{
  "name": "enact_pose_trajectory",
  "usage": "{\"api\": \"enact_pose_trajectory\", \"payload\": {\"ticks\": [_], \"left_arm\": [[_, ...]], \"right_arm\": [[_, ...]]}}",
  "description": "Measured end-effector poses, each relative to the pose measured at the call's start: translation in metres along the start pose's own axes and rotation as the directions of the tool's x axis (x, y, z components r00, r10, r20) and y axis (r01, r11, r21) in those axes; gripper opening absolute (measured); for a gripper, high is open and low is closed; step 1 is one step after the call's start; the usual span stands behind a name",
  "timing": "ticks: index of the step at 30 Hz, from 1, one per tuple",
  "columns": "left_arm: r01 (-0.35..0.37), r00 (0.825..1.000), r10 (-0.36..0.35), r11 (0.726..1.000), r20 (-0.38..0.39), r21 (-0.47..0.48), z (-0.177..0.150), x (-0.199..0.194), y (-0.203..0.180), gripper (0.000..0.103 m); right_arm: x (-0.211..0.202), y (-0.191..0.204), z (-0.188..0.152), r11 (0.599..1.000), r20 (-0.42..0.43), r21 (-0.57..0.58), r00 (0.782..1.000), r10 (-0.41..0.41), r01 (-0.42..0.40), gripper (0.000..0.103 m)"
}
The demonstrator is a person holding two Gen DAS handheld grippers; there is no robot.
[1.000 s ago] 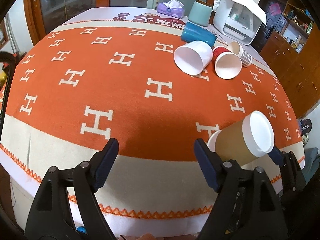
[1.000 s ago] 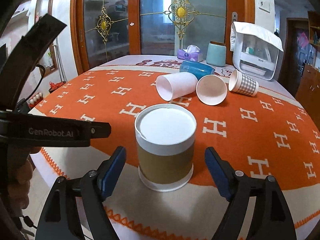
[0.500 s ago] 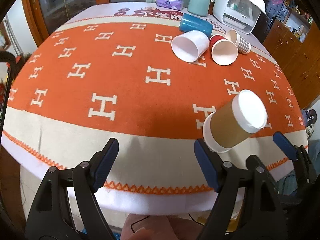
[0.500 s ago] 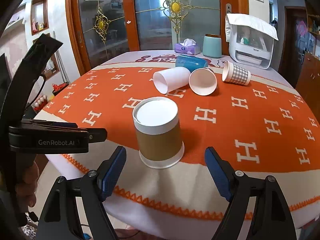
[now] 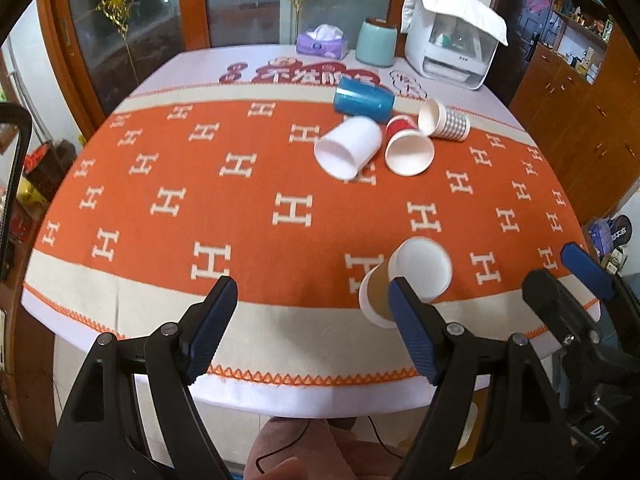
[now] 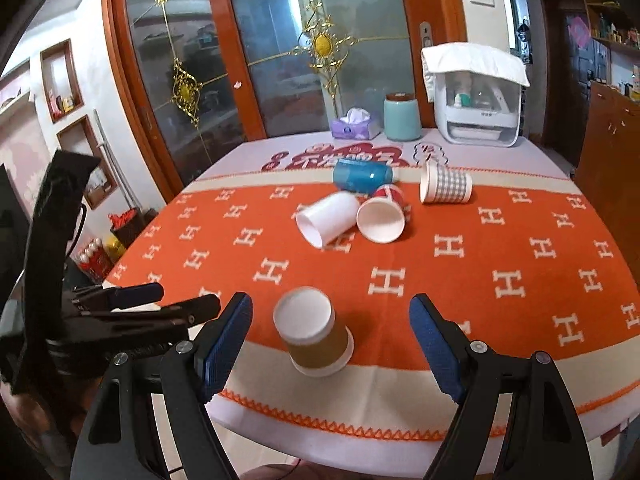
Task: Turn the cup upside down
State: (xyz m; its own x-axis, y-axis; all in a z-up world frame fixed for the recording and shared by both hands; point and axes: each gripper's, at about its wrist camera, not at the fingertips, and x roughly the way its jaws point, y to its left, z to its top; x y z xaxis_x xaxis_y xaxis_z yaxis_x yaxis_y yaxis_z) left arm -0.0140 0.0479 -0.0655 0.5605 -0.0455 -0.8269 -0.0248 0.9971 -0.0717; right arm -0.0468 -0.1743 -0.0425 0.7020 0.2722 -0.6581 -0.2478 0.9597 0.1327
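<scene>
Five cups lie or stand on the desk (image 6: 520,364), and the one we care about, the brown cup (image 6: 316,340), stands mouth down near the front edge, where the orange cloth (image 6: 500,240) meets its cream border. Its white base faces up and nothing touches it.

Further back we see four cups on their sides in a cluster: a white cup (image 6: 328,218), a red cup (image 6: 382,216) touching it, a blue cup (image 6: 362,176) behind, and a checked cup (image 6: 444,187) to the right. The mouths we can see into show nothing inside.

In the left wrist view, one finger of the left tool (image 5: 312,332) covers part of the brown cup's side. The right tool (image 6: 330,350) has its fingers spread wide on either side of the cup, apart from it; the left tool's fingers are equally wide, gripping nothing. Both tools hang at the desk's near edge.

At the far end stand a tissue box (image 6: 355,126), a teal jar (image 6: 401,117) and a white appliance (image 6: 476,100). The cloth left of the cups is open.
</scene>
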Motion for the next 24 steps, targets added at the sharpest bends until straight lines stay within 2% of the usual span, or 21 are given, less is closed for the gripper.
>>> {"api": "enact_pose_trajectory", "payload": {"ticks": [5,8,10,14,24], "left_arm": [[-0.022,0.999,0.021,1.0,0.029,0.018,0.014,-0.021,-0.009,0.076],[0.012,1.0,-0.012,1.0,0.018,-0.012,0.023,-0.031,-0.009,0.076],[0.0,1.0,0.001,1.0,0.031,-0.005,0.026,-0.038,-0.013,0.076],[-0.009,0.999,0.009,1.0,0.052,0.009,0.03,-0.049,-0.019,0.076],[-0.015,0.997,0.015,1.0,0.076,0.003,0.034,-0.063,-0.024,0.076]], "right_arm": [[-0.021,0.001,0.023,1.0,0.001,0.019,1.0,-0.022,0.022,0.082],[-0.032,0.002,0.034,0.999,0.002,0.018,0.999,-0.047,0.047,0.082],[-0.036,0.004,0.038,0.998,0.006,0.007,0.998,-0.064,0.064,0.082],[-0.046,0.004,0.049,0.999,-0.011,0.035,0.999,-0.034,0.035,0.082],[-0.055,0.012,0.056,0.998,-0.004,0.028,0.999,-0.049,0.049,0.082]]}}
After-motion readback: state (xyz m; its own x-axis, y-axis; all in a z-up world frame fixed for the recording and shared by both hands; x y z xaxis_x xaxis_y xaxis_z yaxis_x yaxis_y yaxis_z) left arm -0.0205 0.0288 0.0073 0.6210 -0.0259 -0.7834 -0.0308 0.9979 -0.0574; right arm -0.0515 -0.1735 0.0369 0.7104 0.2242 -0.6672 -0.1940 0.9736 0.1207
